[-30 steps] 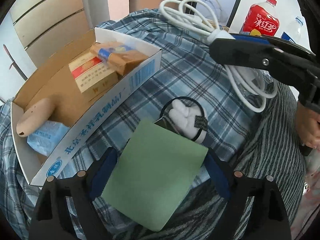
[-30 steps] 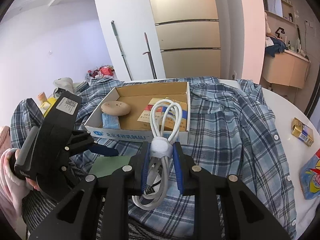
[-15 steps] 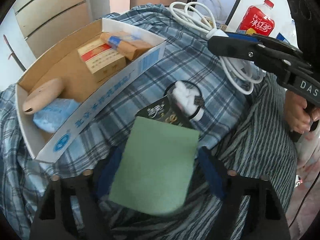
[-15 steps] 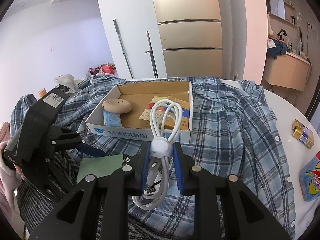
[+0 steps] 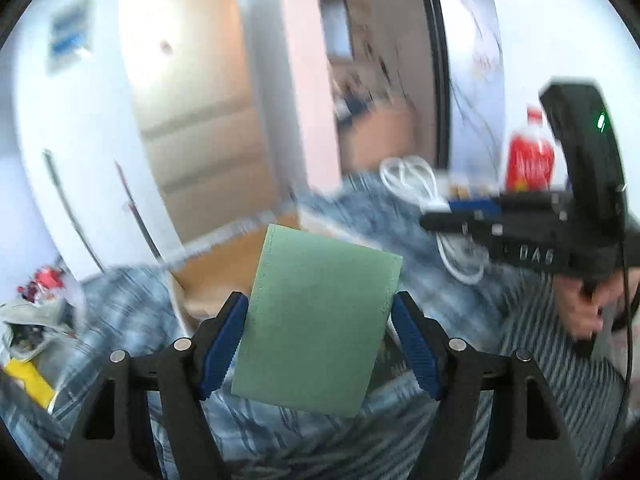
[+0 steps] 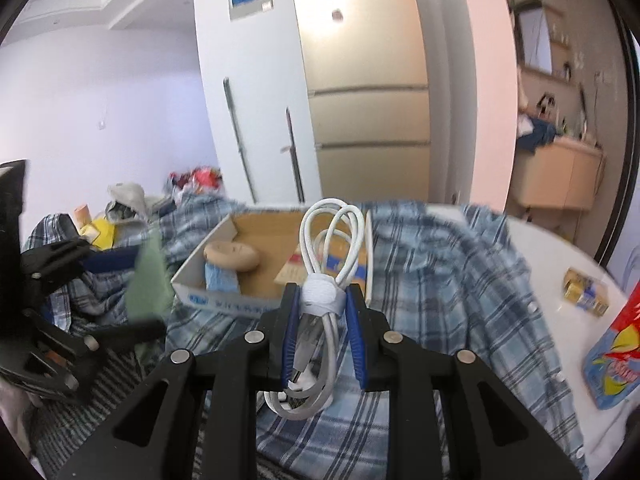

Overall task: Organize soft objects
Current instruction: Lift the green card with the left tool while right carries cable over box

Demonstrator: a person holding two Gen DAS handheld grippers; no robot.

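Both grippers are gripping soft items above the plaid shirt [image 6: 460, 280]

The left gripper [image 5: 318, 320] jaws are clenching the green cloth [image 5: 320, 320], now raised; the right gripper [image 6: 322, 316] jaws are pinching the white cable [image 6: 324, 280] before the cardboard box [image 6: 256, 240]

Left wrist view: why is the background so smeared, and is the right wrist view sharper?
Left wrist view: motion blur smears the room and the cardboard box; only the green pad in the left hand-held gripper stays crisp. Right wrist view: much sharper, the white cable clear, with fisheye bending of walls.
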